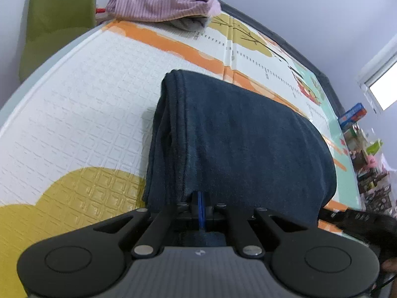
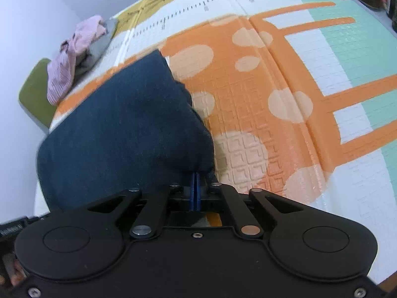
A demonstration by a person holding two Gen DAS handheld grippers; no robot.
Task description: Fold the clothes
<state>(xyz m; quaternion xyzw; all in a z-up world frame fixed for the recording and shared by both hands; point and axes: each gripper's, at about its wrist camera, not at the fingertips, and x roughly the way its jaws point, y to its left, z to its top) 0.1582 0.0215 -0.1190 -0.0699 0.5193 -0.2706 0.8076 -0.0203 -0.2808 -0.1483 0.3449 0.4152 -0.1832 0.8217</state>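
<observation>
A dark blue folded cloth (image 1: 238, 136) lies on a patterned play mat (image 1: 82, 104), and both hand-held tools have hold of its near edge. The left gripper (image 1: 200, 198) has its blue fingers (image 1: 200, 206) pressed together on the near hem of the cloth, close to its left corner, where several folded layers show stacked along the left side. The right gripper (image 2: 195, 181) has its own blue fingers (image 2: 195, 193) squeezed tight on the cloth's near right corner, with the fabric bunched up and rising away from them. Seen from the right wrist, the dark blue folded cloth (image 2: 119, 129) spreads away to the left and covers part of the orange spotted picture on the play mat (image 2: 248, 104).

At the far left edge of the mat sits a heap of pink striped clothing (image 1: 161, 0), with a bit of grey fabric under it; the same heap (image 2: 72, 57) shows far to the left in the right wrist view. Just beyond it stands a green chair (image 1: 59, 19). Along the far right side of the mat is a clutter of boxes and small goods (image 1: 359, 134), too blurred to make out one from another. A window (image 1: 382, 92) glows on the pale wall to the right.
</observation>
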